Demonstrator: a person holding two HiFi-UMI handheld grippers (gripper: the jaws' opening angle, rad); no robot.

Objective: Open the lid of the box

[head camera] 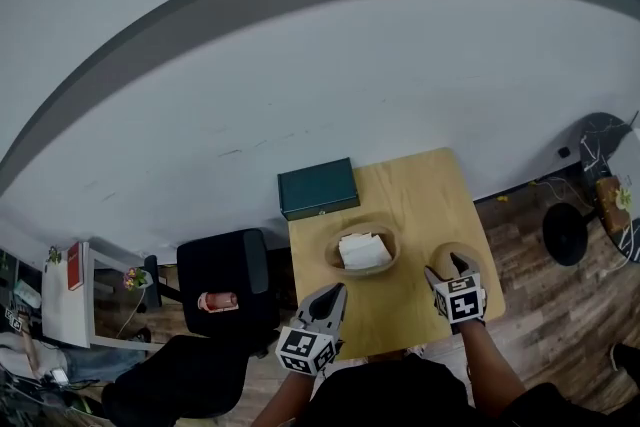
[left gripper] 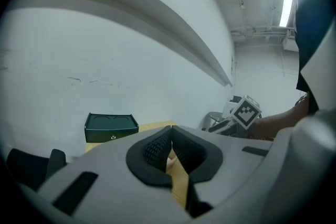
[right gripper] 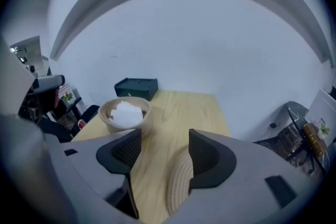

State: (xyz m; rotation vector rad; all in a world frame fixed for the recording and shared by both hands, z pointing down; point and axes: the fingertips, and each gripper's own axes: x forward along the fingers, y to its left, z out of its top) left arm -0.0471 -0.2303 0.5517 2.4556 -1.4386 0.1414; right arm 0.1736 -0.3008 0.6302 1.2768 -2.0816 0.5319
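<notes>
Box point(head camera: 318, 188) sits at the far left corner of the worktop point(head camera: 420, 195), up against the wall, lid down. Its front face, with a small latch, points toward the person.

Left claw point(head camera: 335, 292) is closed and empty: in the left gripper view point(left gripper: 169, 136) the pads meet with nothing between them. It hangs over the near left edge of the worktop, well apart from the box. The box point(left gripper: 111, 127) shows ahead of it and off to the left, not in line with the jaws.

Right claw point(head camera: 447, 268) is open, jaws apart and gripping nothing. It's at the near right of the worktop, over the second basket point(head camera: 455, 255). In the right gripper view point(right gripper: 164, 139) that woven rim point(right gripper: 181, 186) sits low by the right jaw; can't tell whether they touch. The box point(right gripper: 136, 87) is far ahead and to the left, at the wall.

Basket point(head camera: 362, 250) with white stuff in it stands mid-worktop, between the claws and the box, nearer the claws. It's also in the right gripper view point(right gripper: 126, 113), just in front of the box.

Neither claw is touching the box.
</notes>
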